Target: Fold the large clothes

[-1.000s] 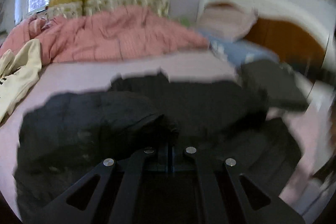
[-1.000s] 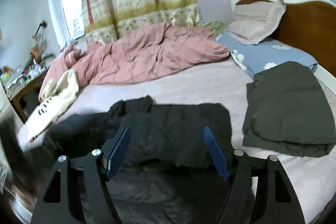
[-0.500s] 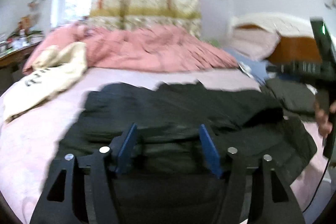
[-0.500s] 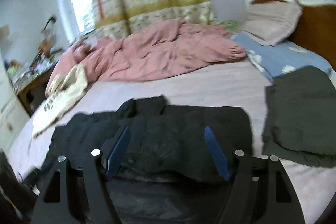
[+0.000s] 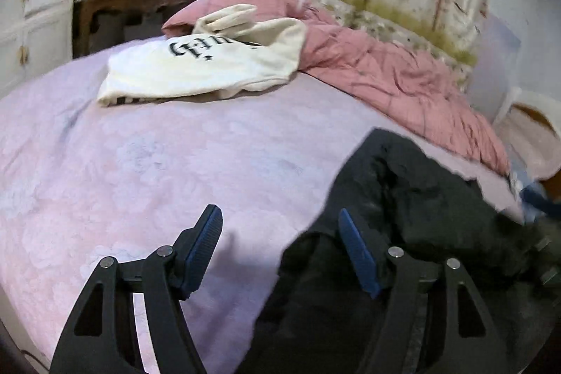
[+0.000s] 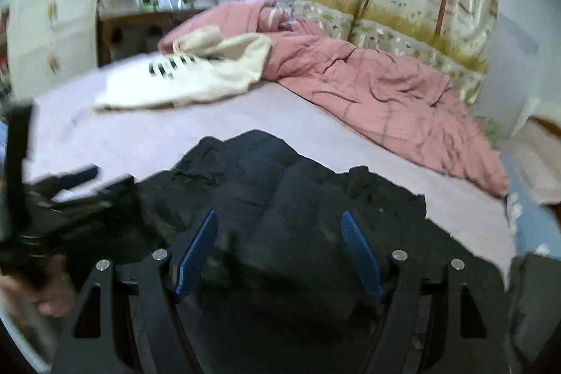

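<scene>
Left claw [image 5: 280, 221] opening, black garment [image 5: 420, 216] beside, cream shirt [image 5: 210, 65] beyond

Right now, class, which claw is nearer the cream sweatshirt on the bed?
Left. The left claw, jaws opening, sits beside the black garment, facing the cream sweatshirt across bare bedsheet; the right claw hangs over the black garment.

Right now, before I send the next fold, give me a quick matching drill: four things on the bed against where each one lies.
Things:
1. black jacket
2. cream sweatshirt
3. pink quilt
4. left gripper

Places:
A. bunched along the bed's far side, below the curtain
B. open, over the bare pink sheet at the jacket's edge
C. spread at the near edge, under the right gripper
D. far corner, printed letters up, partly on the quilt

Pairs: 1-C, 2-D, 3-A, 4-B
</scene>
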`<move>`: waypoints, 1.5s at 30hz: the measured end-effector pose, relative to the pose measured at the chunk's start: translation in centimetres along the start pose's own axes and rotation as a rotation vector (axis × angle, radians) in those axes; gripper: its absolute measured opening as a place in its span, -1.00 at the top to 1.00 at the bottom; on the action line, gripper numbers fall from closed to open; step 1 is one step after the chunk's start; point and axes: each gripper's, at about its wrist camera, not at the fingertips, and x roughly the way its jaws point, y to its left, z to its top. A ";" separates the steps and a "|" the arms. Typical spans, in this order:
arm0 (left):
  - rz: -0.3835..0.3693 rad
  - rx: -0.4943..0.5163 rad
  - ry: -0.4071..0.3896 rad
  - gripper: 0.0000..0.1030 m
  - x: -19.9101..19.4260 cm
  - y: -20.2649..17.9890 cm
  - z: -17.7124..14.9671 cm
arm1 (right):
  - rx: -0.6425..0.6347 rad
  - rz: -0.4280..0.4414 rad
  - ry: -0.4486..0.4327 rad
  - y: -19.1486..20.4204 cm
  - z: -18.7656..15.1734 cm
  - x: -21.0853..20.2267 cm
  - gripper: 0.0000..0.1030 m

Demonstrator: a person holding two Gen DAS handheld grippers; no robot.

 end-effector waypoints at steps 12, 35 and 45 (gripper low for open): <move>-0.116 -0.157 0.009 -0.28 0.1 3.3 1.3 | -0.063 -0.010 0.116 5.0 -0.3 6.2 0.09; -0.231 -0.065 0.018 -0.25 -0.3 -1.7 0.1 | 0.282 -0.479 0.097 -20.0 -11.0 -5.1 0.84; -0.221 0.003 0.015 -0.25 -0.2 -3.2 -0.2 | 0.422 -0.247 -0.142 -19.3 -9.6 -9.9 -0.42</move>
